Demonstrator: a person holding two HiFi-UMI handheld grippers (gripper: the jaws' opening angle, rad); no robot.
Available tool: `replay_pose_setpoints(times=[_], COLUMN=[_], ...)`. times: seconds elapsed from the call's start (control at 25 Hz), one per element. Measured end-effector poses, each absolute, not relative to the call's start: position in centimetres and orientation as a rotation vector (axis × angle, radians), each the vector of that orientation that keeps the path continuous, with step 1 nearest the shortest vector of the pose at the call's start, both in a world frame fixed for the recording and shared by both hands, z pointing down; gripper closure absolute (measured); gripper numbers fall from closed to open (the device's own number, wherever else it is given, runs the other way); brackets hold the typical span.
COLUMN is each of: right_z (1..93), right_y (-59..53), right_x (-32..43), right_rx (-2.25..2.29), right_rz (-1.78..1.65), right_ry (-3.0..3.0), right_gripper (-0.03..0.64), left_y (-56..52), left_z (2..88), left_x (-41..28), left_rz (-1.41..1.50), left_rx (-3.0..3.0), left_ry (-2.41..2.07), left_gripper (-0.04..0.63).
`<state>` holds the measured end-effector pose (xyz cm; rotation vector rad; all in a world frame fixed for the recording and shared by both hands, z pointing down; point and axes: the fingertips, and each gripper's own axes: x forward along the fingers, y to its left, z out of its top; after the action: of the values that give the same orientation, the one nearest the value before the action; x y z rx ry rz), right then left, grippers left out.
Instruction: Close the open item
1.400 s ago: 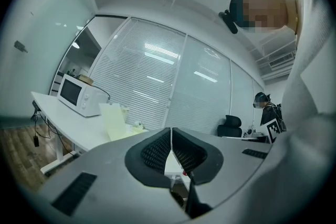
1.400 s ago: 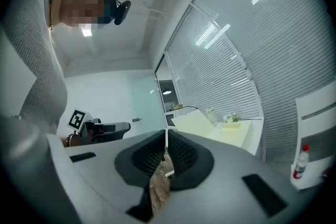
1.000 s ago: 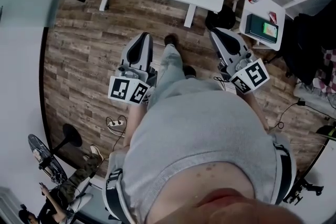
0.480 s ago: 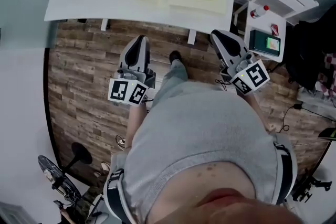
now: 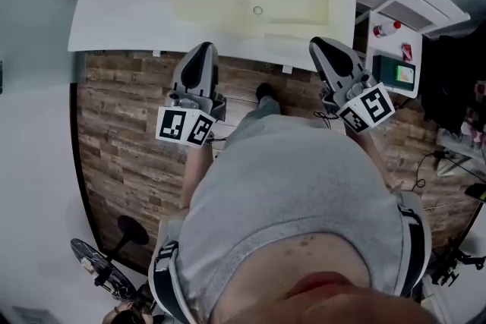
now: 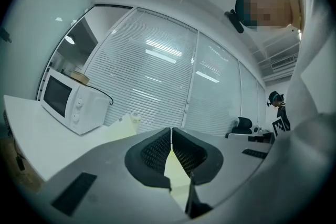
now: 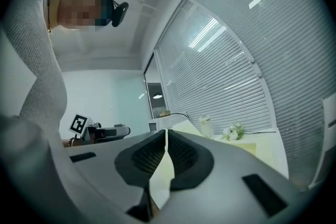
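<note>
left gripper view: microwave (image 6: 65,102); right gripper view only: white flowers (image 7: 233,131).

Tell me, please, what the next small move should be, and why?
Probably step closer to the white table: the left tongs and right tongs are both shut and empty, with tips only at its near edge, so nothing on it looks reachable yet.

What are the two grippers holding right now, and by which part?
Nothing is held. The left gripper and the right gripper each have their jaws shut together with nothing between them.
</note>
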<state>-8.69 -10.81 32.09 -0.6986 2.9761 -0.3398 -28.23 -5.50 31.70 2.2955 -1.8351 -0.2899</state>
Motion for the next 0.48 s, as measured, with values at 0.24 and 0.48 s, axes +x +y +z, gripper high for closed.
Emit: replay_pose_setpoints(times=[0.24,0.48], right_z=[32.1,32.6], right_y=[-13.5,-14.8], right_x=[-10.9,-11.2], right_rx=[-0.762,-0.799], right_rz=[-0.345,-0.38], right_ry=[2.95,2.947], right_gripper=[0.548,0.548], left_y=[-8.4,-10.1], left_z=[32.0,32.5], left_x=[-31.0,-31.3], left_rz=[-0.283,-0.273], left_rx=[2.315,2.311], left_ry=[-1.8,-1.776], left_gripper=[0.578,0.578])
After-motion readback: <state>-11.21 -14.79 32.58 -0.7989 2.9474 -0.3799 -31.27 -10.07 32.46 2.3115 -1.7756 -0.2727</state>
